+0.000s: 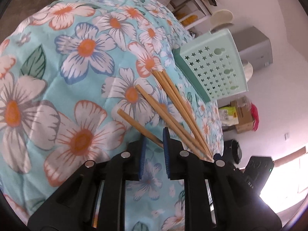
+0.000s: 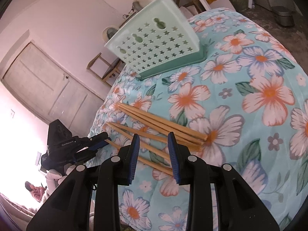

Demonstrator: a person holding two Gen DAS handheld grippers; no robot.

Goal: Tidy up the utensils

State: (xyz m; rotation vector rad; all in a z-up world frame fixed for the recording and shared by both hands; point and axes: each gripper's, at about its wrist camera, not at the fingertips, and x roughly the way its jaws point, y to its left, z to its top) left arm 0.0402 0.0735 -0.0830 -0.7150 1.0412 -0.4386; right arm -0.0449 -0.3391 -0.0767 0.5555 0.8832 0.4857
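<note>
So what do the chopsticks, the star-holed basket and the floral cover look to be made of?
Chopsticks: likely bamboo or wood, with a matte tan surface, squared butts and no gloss.
Basket: moulded plastic, smooth pale mint, with clean star cut-outs and a darker green base.
Floral cover: woven fabric, probably a cotton or polyester print; it is soft, creased and matte.

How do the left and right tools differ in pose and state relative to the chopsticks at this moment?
The left tool sits at the chopsticks' tapered tips, with one stick's tip between its fingers. The right tool sits near the thick ends, straddling the nearest sticks. The left tool's gap looks narrower than the right tool's. Both are open, low over the floral cloth, and neither has clamped a stick.
</note>
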